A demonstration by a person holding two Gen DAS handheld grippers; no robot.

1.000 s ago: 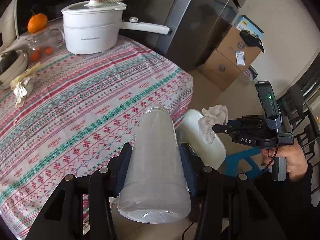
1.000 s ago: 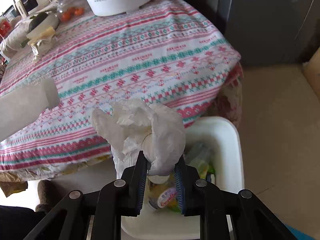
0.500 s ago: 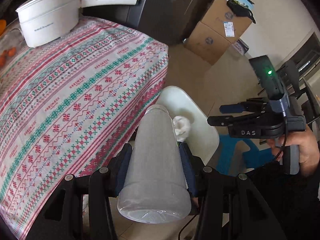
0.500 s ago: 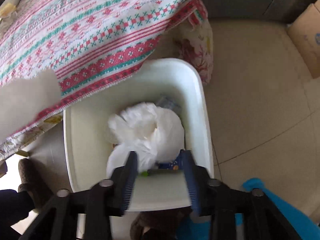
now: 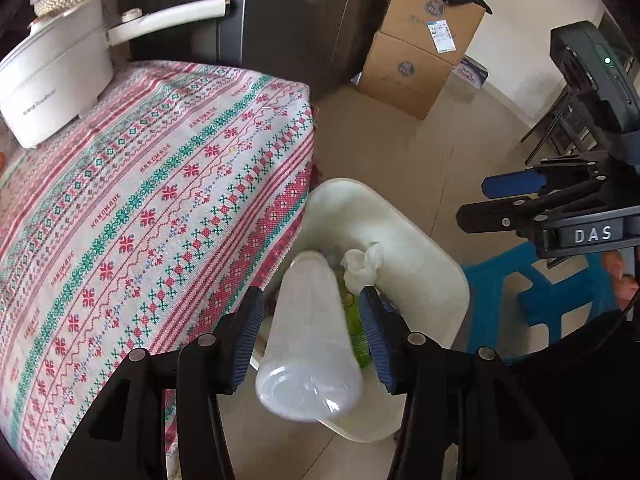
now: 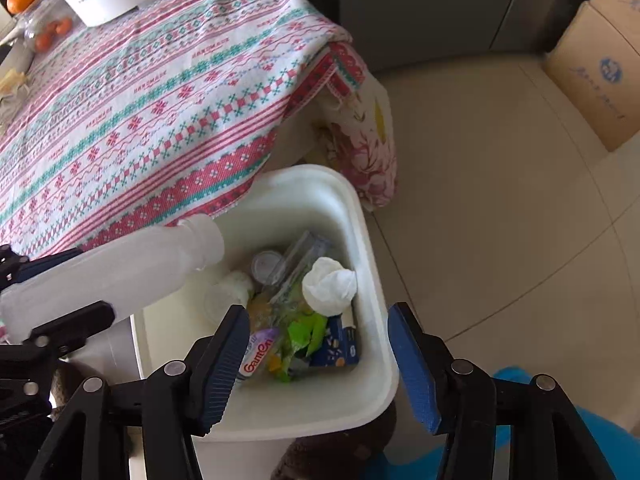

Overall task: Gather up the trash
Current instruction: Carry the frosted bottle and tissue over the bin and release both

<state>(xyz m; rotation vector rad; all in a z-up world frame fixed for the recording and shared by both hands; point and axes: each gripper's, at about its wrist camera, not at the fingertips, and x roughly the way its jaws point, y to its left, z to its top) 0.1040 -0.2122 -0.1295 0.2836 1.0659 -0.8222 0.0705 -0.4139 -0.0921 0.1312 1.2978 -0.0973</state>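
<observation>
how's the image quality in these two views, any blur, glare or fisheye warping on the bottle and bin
Left wrist view: strong fisheye bending with dark vignette corners; the translucent bottle looms large, with small highlights on its base, between the parted pads of the left gripper. Right wrist view: the bottle's near end is overexposed and soft, while the trash bin and its crumpled tissue stay sharp; the right gripper is open.

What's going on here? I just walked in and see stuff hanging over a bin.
A person with tongs in each hand is clearing trash into the white bin beside the table. The right tongs stand open above the bin, with a crumpled tissue lying on the rubbish inside. The left tongs are spread around a frosted plastic bottle, gaps showing beside both pads, so it looks just released, neck pointing into the bin.
</observation>
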